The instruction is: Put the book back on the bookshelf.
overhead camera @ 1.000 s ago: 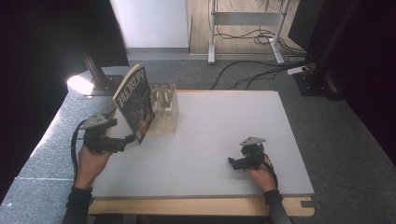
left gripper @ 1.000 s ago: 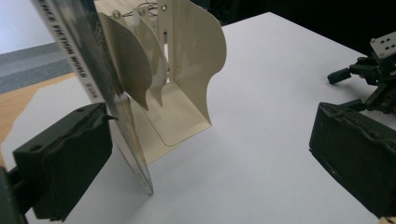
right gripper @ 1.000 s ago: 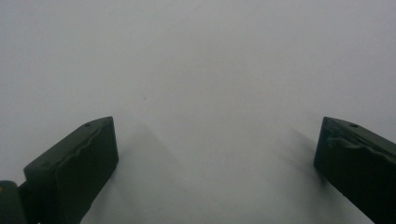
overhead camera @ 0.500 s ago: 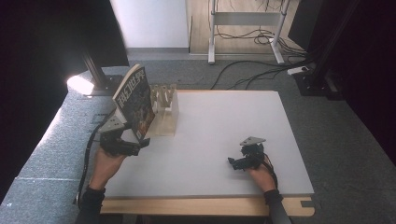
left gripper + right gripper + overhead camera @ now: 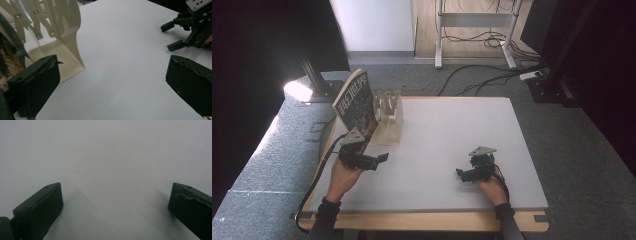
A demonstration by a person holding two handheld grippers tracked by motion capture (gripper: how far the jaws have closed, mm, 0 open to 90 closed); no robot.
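Compared with one second ago, the left gripper (image 5: 371, 161) has moved away from the left edge of the bench (image 5: 452, 130) toward the inside, and now it is in front of the foot of the book (image 5: 357, 105), close to it but with nothing between its jaws; the jaws stand wide apart in the left gripper view. Half a second ago it was already near this place, and since then it went a little further to the right. The book itself has not changed: it stands tilted at the far left corner of the bench, leaning against the beige rack (image 5: 390, 117), with its cover facing the person. The right gripper (image 5: 469, 173) stays at the same spot on the near right part of the bench, and its jaws are also apart, over the bare white surface. Counting the things: there is one book, one rack with scissor-like folding bars (image 5: 37, 17), two grippers and two hands, one hand on each gripper. In the left gripper view the rack's base plate (image 5: 63, 58) lies flat on the bench just beside the left jaw, and the right gripper shows far off at the upper right.
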